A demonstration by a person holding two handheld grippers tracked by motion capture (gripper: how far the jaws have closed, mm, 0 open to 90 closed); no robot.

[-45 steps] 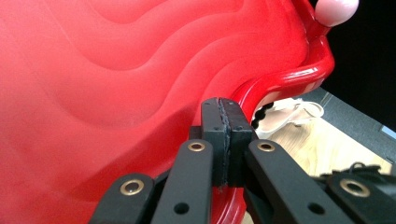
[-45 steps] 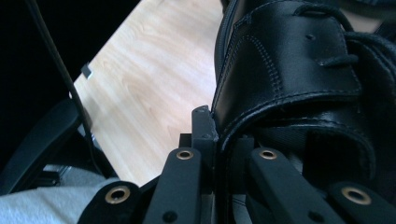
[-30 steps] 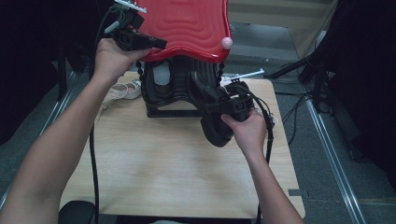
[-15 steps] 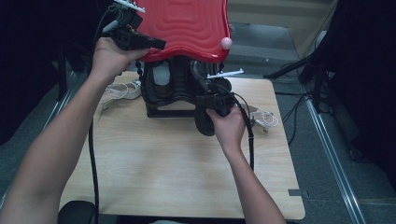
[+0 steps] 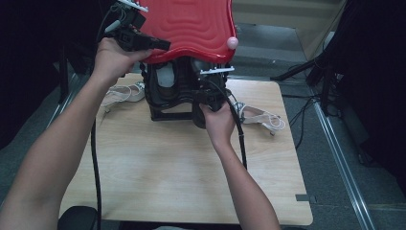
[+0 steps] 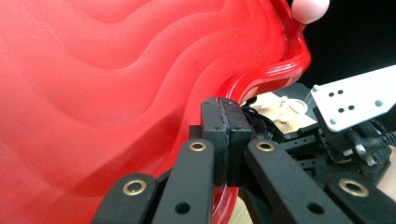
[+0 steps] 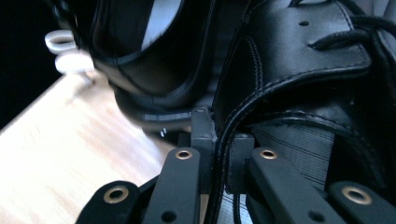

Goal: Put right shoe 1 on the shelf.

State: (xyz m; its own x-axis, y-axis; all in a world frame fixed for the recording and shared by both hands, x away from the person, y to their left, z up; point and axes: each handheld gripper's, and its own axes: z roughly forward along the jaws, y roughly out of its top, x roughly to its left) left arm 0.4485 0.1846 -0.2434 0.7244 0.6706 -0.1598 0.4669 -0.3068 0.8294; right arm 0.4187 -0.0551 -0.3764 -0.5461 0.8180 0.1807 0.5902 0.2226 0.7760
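Table (image 5: 167, 172): one wooden top, spread across the centre and lower part of the high view.
Red lid (image 5: 191, 26): one, wavy-surfaced, held raised at the top centre of the high view; one pink knob (image 5: 232, 43) is seen at its right edge.
Black shoes (image 5: 174, 88): two are counted, standing in a black box under the lid, upper centre.
White sandals: two, one (image 5: 122, 93) left of the box, one (image 5: 258, 117) right of it.
Left gripper (image 6: 226, 135): jaws are pressed together on the lid's rim.
Right gripper (image 7: 215, 140): jaws are clamped on one shoe's black leather edge.
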